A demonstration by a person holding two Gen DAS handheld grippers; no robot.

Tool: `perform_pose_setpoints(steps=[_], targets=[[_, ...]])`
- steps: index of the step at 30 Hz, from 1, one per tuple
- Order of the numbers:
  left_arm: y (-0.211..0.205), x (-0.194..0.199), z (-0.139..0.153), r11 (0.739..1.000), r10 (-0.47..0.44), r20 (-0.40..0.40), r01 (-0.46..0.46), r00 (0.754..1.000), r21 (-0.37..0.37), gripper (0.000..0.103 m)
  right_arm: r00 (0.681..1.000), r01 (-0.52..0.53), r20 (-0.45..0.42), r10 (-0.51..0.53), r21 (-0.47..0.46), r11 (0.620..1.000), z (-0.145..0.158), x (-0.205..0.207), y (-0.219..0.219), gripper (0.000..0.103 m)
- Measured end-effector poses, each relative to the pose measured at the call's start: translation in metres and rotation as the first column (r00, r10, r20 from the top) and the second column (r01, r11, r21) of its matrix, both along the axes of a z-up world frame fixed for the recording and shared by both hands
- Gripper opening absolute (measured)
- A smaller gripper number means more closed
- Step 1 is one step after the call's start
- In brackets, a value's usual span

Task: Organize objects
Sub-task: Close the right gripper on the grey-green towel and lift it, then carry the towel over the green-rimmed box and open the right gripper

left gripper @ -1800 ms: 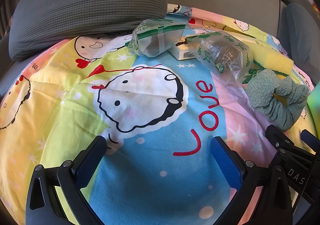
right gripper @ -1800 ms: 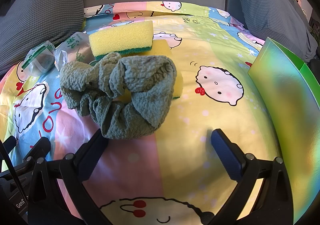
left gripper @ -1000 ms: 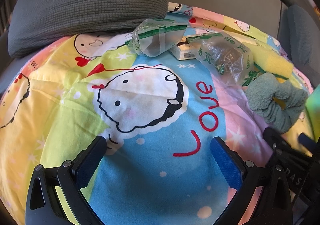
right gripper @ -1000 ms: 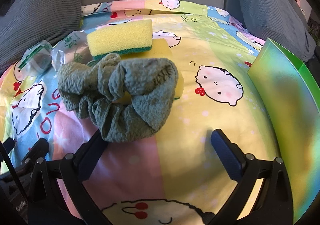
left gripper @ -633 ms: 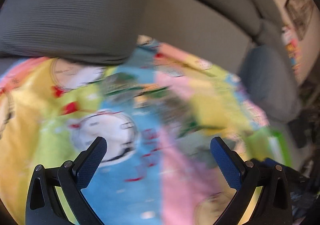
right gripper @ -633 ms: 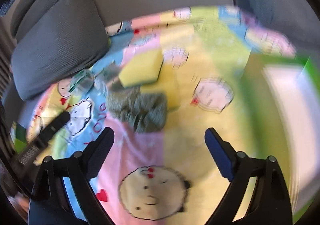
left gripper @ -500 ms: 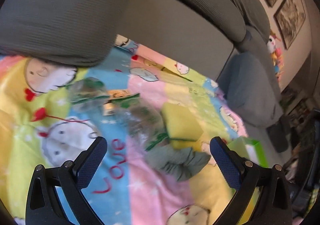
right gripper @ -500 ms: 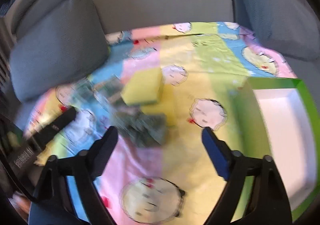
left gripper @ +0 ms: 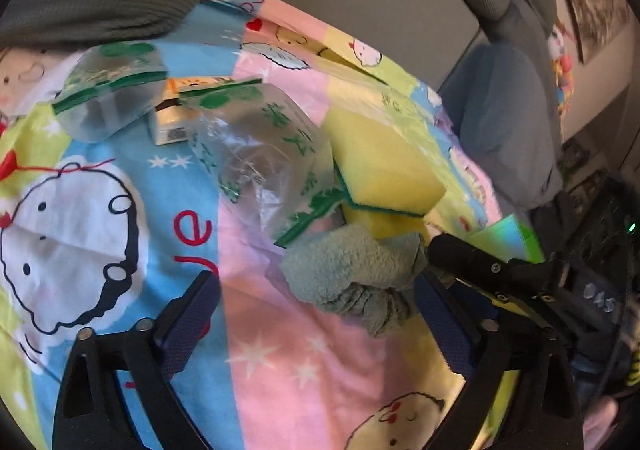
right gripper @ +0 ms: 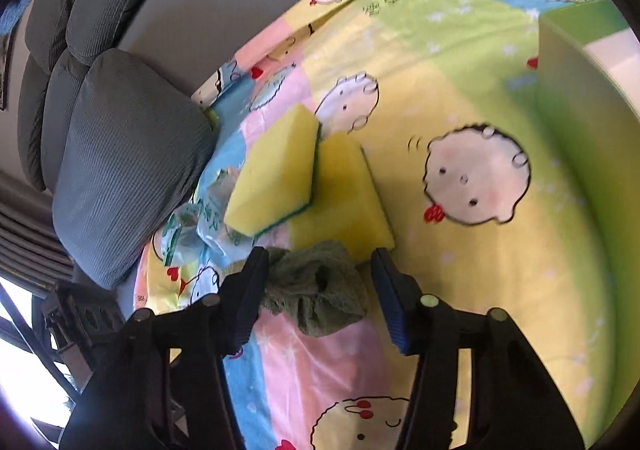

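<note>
Left wrist view: the left hand-held gripper (left gripper: pixel 316 316) stands wide, its jaws closing with nothing between them but the cartoon-print sheet (left gripper: pixel 280 362). Beyond its right finger lies the grey-green cloth (left gripper: pixel 356 274), with the right hand-held gripper (left gripper: pixel 428 270) reaching in at its right side. Behind the cloth sit two stacked yellow sponges (left gripper: pixel 380 165), a clear plastic bag (left gripper: pixel 260 161), a second bag (left gripper: pixel 108 97) and a small box (left gripper: pixel 172 125).

Right wrist view: the right hand-held gripper (right gripper: pixel 318 286) is about half open and closing, the cloth (right gripper: pixel 316 290) bunched between its fingers; the left finger touches it, the right stands apart. The sponges (right gripper: pixel 276 173) lie just beyond, a green box (right gripper: pixel 580 89) at right, a grey cushion (right gripper: pixel 128 161) at left.
</note>
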State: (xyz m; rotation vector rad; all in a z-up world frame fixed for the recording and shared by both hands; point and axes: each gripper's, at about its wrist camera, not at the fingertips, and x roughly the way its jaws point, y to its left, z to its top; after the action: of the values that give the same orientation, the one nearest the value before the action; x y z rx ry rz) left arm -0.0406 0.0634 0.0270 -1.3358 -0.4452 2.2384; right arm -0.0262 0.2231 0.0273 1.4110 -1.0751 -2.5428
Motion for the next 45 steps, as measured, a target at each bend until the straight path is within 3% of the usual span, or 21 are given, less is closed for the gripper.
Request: perform_pose_setpoints(steps=[3,8,14,21,27,31,35,40,45], targets=[[0.013,0.003,-0.001,0.999,-0.038,-0.012,0.038,0.999,-0.023,0.079,1.000,-0.017,-0.002,0.017,-0.036,0.999,-0.005,-0.002,-0.004,0.050],[0.028,0.001,-0.008,0.995,-0.076,-0.026,0.074,0.997,-0.069,0.049,0.999,-0.030,0.017,0.031,-0.056,0.998,-0.018,-0.005,-0.006,0.033],[0.034,0.006,0.000,0.992,-0.106,-0.056,0.102,0.993,-0.073,0.033,0.998,-0.067,0.009,0.068,-0.081,0.994,-0.020,-0.008,-0.007,0.024],[0.044,0.031,0.045,0.985,-0.150,-0.216,0.127,0.965,-0.116,0.032,0.991,-0.091,-0.107,0.084,-0.055,0.994,0.012,0.013,-0.003,0.024],[0.064,0.061,0.086,0.978,-0.203,-0.358,0.169,0.912,-0.123,0.032,0.963,-0.047,-0.267,0.039,-0.022,0.999,0.054,0.056,0.013,0.024],[0.086,0.080,0.105,0.966,-0.259,-0.423,0.222,0.868,-0.136,0.032,0.944,-0.009,-0.329,0.001,-0.024,1.000,0.070,0.085,0.029,0.024],[0.115,0.089,0.113,0.945,-0.328,-0.436,0.293,0.838,-0.146,0.032,0.926,0.051,-0.373,-0.051,-0.009,0.999,0.084,0.110,0.048,0.026],[0.166,0.099,0.114,0.895,-0.445,-0.441,0.405,0.779,-0.188,0.032,0.915,0.163,-0.368,-0.163,-0.033,0.986,0.082,0.131,0.082,0.026],[0.196,0.106,0.105,0.866,-0.493,-0.421,0.475,0.761,-0.155,0.032,0.901,0.282,-0.338,-0.273,-0.023,0.959,0.079,0.152,0.110,0.026]])
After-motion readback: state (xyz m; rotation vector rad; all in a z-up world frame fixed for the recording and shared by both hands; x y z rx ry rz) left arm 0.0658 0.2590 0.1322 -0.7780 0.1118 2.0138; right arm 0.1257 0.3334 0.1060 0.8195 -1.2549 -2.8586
